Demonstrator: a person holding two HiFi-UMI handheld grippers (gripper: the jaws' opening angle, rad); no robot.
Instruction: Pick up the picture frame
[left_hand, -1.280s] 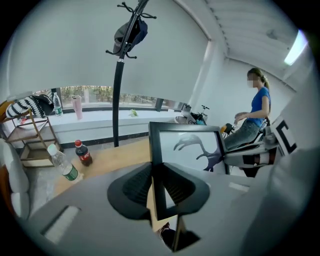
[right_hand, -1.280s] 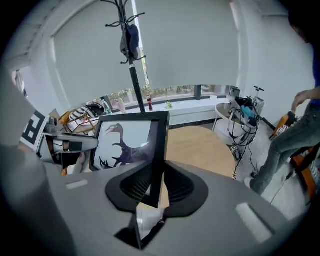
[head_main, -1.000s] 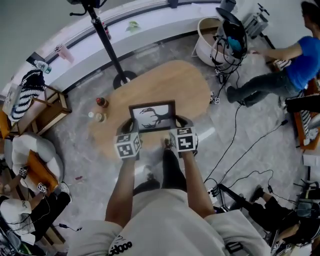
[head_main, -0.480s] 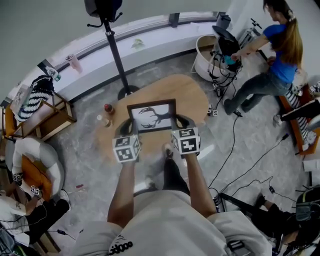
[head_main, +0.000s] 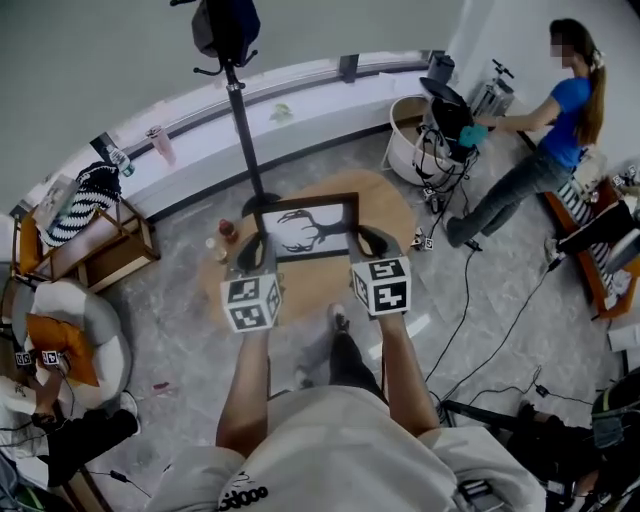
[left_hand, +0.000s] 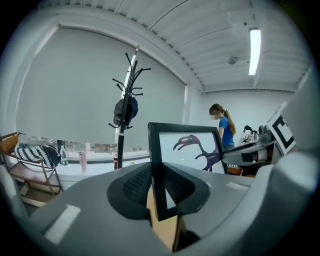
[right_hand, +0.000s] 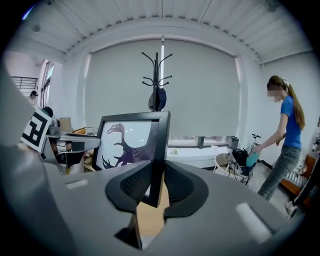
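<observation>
The picture frame is black-edged with a dark antlered figure on white. It hangs in the air above the oval wooden table. My left gripper is shut on the frame's left edge, and my right gripper is shut on its right edge. Both pairs of ribbed pads press the thin black border. In the left gripper view the other gripper shows behind the frame.
A black coat stand rises behind the table. Small bottles sit on the table's left end. A person in blue works at the right by a white tub. Chairs stand left; cables cross the floor.
Both grippers have lifted the frame up and off the table, toward the camera. The view has tilted so the table looks smaller. The person in blue has stood up.
</observation>
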